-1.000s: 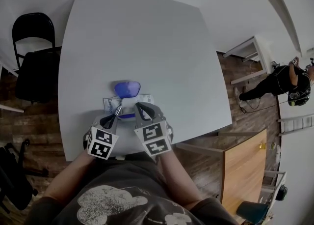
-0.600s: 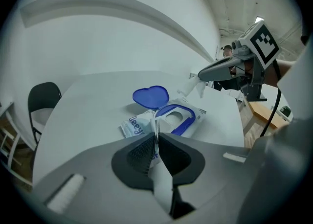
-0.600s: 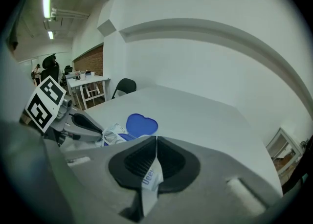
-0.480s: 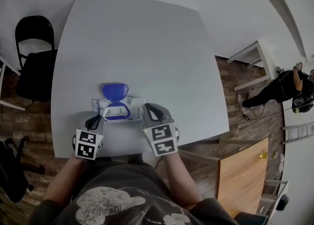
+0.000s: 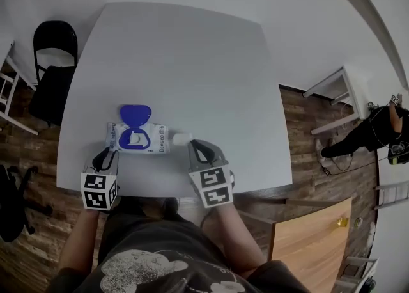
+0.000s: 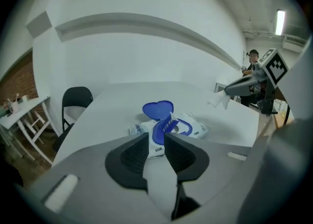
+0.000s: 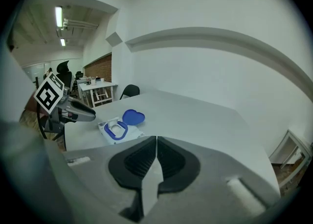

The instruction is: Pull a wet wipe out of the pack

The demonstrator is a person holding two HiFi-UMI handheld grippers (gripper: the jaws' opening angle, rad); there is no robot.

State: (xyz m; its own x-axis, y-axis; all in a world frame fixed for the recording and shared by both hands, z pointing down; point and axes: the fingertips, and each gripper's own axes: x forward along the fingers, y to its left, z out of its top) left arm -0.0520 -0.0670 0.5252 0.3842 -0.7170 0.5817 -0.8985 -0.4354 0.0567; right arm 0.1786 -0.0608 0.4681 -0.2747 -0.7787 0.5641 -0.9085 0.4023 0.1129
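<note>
Nearest, by the front edge of the table: just opened the left gripper, pads now spread with nothing between them, and drawn back off the near left corner of the pack after resting on it a second ago. Alongside, kept the right gripper pressed tight on the wet wipe and swung away to the right, out from over the opening to just past the pack's right end. Borne out from the left gripper view: a crumpled white tuft at those closed tips, apart from the pack. Further on, left the pack flat on the table, lid flipped open toward the far side, a white tip standing in the blue ring, probably the next sheet. Reads as the pull completed and the hold-down released; little left beyond, perhaps, closing the lid. Farthest, a black chair off the table's left corner.
</note>
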